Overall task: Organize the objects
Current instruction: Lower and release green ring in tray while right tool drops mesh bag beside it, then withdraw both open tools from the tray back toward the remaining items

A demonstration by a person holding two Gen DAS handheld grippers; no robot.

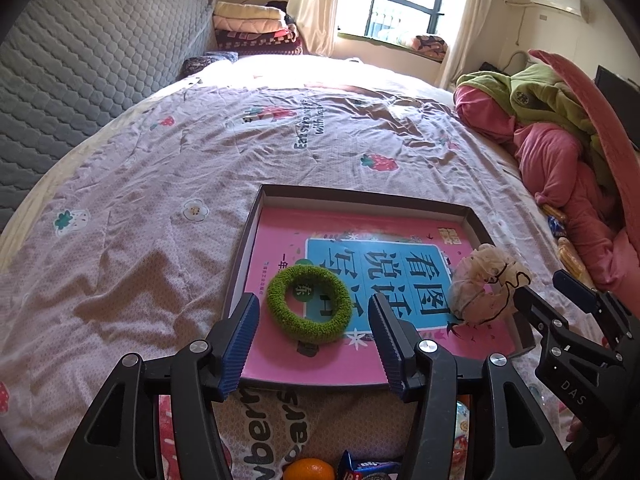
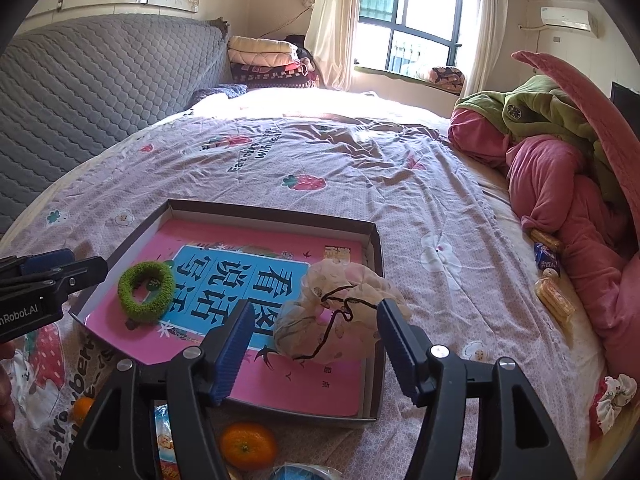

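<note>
- Nearest my cameras, both tools are standing apart with nothing between the pads: my left gripper (image 1: 314, 344) is hanging over the near edge of the box, my right gripper (image 2: 312, 346) over its near right part.
- Spreading under everything is the strawberry-print bedspread (image 1: 160, 200), where I am working.
- On it, the shallow cardboard box (image 1: 256, 216) is lying with its long axis running near to far, a pink book (image 1: 280, 240) flat inside, title facing away from me.
- Inside, at the right, the cream scrunchie (image 2: 340, 312) is resting crumpled, its black cord trailing toward me; it has no clear axis.
- At the left, the green hair ring (image 1: 306, 304) is lying flat, hole up.
- So I am judging two items as placed; still waiting outside are an orange (image 2: 248, 446) near me, snack packets (image 2: 554, 300) at the right, and a floral scrunchie (image 2: 614, 400) near right.
</note>
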